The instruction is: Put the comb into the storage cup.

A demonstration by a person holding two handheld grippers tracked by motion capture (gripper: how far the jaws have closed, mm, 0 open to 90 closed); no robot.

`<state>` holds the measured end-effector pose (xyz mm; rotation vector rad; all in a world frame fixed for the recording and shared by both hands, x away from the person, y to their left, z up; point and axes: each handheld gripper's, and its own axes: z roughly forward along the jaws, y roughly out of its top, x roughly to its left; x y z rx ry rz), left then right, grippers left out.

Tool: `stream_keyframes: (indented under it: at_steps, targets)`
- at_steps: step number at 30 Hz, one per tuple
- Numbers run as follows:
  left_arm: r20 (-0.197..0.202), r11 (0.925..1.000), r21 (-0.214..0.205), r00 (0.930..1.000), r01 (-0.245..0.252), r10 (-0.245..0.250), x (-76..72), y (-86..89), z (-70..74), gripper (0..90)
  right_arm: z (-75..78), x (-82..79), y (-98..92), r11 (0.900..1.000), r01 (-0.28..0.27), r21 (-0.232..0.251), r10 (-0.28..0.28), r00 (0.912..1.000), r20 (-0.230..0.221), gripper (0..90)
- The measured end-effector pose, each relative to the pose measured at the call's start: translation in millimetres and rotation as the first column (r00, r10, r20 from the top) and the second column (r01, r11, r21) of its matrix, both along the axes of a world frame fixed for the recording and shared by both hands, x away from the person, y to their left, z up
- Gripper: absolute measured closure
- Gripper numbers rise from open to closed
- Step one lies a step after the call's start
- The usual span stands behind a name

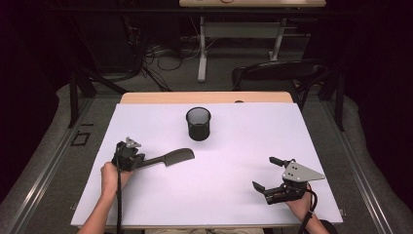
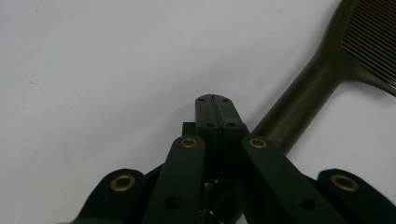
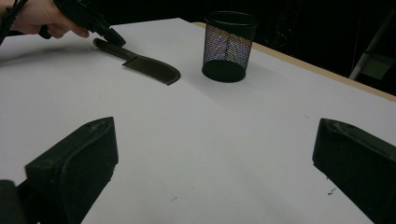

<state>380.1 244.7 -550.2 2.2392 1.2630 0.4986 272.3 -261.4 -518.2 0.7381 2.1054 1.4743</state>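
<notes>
1. Task thing: a flat black plastic comb with a long tapered handle [image 1: 168, 158] lies flat on the white table surface [image 1: 224, 195], in the left half, nearer the near edge than the far edge.
2. Long axis of the comb runs from the left gripper [image 1: 138, 162] toward the right and slightly toward the far edge; toothed head at the right end, handle end at the left, right by the gripper tips.
3. Left gripper: jaws pressed together. In the left gripper view the closed tips [image 2: 214, 108] sit just beside the handle [image 2: 299, 105], which passes to their right and under the linkage; nothing visible between the pads. Whether the tips touch the handle I cannot tell.
4. Right gripper [image 1: 267, 173]: jaws spread wide, holding nothing, parked near the near-right corner, well apart from the comb.
5. A black wire-mesh cylindrical pen cup [image 1: 198, 123] stands upright near the middle of the far edge, beyond the comb's head and apart from it.
6. Key relation, my judgement: left hand [image 1: 111, 176] is far nearer the comb; jaws need to open and straddle the handle across its long axis, then carry it handle-first or head-first toward the cup.
7. Risk: closed tips could nudge the handle sideways.
</notes>
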Motion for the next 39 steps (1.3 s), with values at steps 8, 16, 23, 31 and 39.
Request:
stream_keyframes:
  at_steps: [8, 16, 23, 31, 39]
  targets:
    - [-0.020, 0.9999, 0.005, 0.9997, -0.012, 0.012, -1.5, -0.8, 1.7, 90.0, 0.0, 0.0, 0.1, 1.0000, 0.000, -0.002, 0.000, 1.0000, -0.001, 0.0]
    - [-0.023, 0.9999, 0.005, 0.9997, -0.012, 0.012, -4.3, -0.5, 2.3, 90.0, 0.1, 0.0, 0.2, 1.0000, -0.002, -0.005, 0.002, 1.0000, 0.001, 0.0]
    - [-0.025, 0.9999, 0.006, 0.9996, -0.010, 0.010, -5.9, -2.8, 2.7, 90.0, 0.0, 0.1, 0.5, 1.0000, -0.003, -0.005, 0.003, 1.0000, 0.000, 0.0]
    - [-0.032, 0.9999, 0.004, 0.9994, -0.009, 0.009, -10.8, -0.3, 2.9, 90.0, -0.1, 0.2, 1.0, 1.0000, -0.005, -0.004, 0.005, 1.0000, -0.002, 0.0]
    - [-0.015, 0.9999, -0.003, 0.9998, -0.014, 0.014, -11.1, 0.3, 6.9, 83.5, -0.2, 0.4, 0.9, 1.0000, -0.005, -0.006, 0.005, 1.0000, 0.000, 0.0]
